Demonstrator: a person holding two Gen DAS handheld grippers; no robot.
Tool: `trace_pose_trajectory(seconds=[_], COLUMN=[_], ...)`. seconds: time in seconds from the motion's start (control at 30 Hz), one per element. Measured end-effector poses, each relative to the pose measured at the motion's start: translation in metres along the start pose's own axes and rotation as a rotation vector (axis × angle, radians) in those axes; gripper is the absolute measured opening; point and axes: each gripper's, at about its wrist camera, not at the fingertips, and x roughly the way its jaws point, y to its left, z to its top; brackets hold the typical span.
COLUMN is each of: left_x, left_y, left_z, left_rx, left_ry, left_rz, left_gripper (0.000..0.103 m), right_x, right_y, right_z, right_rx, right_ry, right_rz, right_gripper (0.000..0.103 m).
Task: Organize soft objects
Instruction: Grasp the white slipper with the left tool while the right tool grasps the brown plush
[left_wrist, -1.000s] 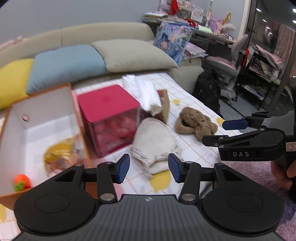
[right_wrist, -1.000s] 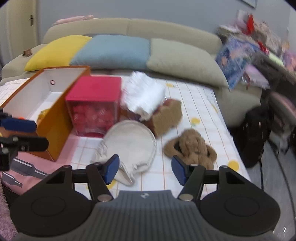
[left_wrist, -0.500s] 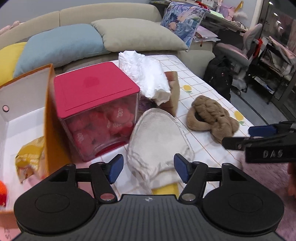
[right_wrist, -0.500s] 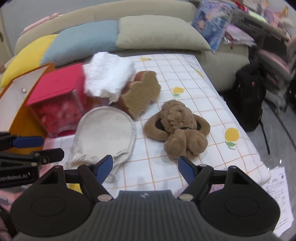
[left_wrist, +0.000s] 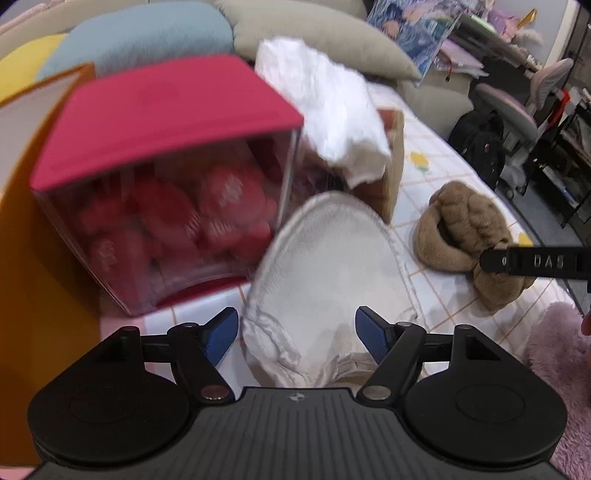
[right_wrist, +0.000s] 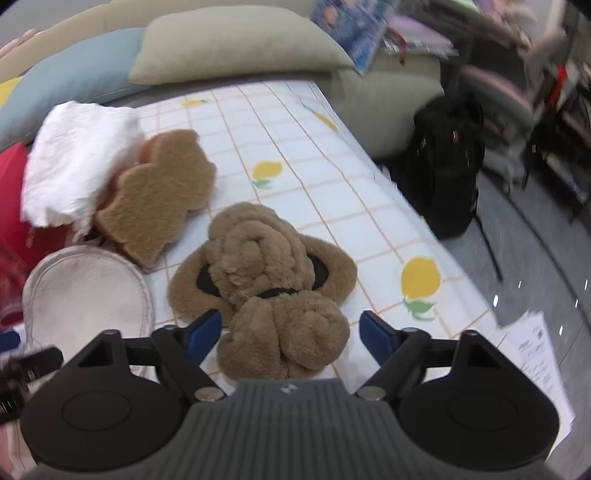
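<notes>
Checked cloth with lemon prints covers the tabletop (right_wrist: 295, 155), a sofa with cushions behind it. I take the red-lidded box (left_wrist: 166, 177) as my landmark: a white crumpled cloth (left_wrist: 332, 110) is heaped just to its right, over a brown cut-out shape (right_wrist: 159, 199), and a cream mitt (left_wrist: 332, 266) lies in front of the box's right corner, touching or nearly touching it. Well to the right of the box, past the mitt, sits the brown plush bundle (right_wrist: 269, 280).

My left claw (left_wrist: 295, 332) is released and its jaws are opening; the mitt's near, gathered cuff sits between the blue pads, which do not press on it. The mitt's long axis runs straight away from this claw, toward the box — so the jaws straddle it across its narrow width. My right claw (right_wrist: 291, 332) is also released, jaws standing wide, with the plush's near lobe between the pads but not squeezed.

Each hand is nearest its own piece: left to the mitt, right to the plush. I judge the next move is a short drop and a close on both — the mitt's loose cuff may bunch or slip.
</notes>
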Motion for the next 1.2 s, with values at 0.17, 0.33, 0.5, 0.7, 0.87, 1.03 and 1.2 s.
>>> trace_pose_trajectory(seconds=[0.17, 0.33, 0.5, 0.7, 0.87, 1.03, 1.2], left_x=[0.006, 0.006, 0.0, -0.003, -0.01, -0.037, -0.071], left_y=[-0.013, -0.028, -0.045, -0.071, -0.066, -0.061, -0.053], left_z=[-0.004, -0.011, -0.016, -0.023, -0.016, -0.017, -0.019], left_rx=[0.032, 0.107, 0.187, 0.322, 0.297, 0.272, 0.259], left_ry=[0.007, -0.004, -0.03, -0.052, -0.04, -0.106, -0.172], left_rz=[0.015, 0.054, 0.04, 0.08, 0.085, 0.041, 0.009], left_gripper=[0.09, 0.088, 0.05, 0.024, 0.009, 0.008, 0.008], right_x=[0.016, 0.019, 0.02, 0.016, 0.008, -0.011, -0.035], right_y=[0.002, 0.011, 0.012, 0.011, 0.01, 0.006, 0.0], right_z=[-0.001, -0.002, -0.002, -0.003, -0.003, -0.004, -0.008], right_rx=[0.025, -0.014, -0.027, -0.026, -0.026, -0.008, 0.04], right_ry=[0.048, 0.053, 0.052, 0.041, 0.004, -0.052, -0.067], right_rz=[0.024, 0.021, 0.033, 0.051, 0.05, 0.077, 0.1], right_gripper=[0.067, 0.06, 0.055, 0.05, 0.044, 0.043, 0.043])
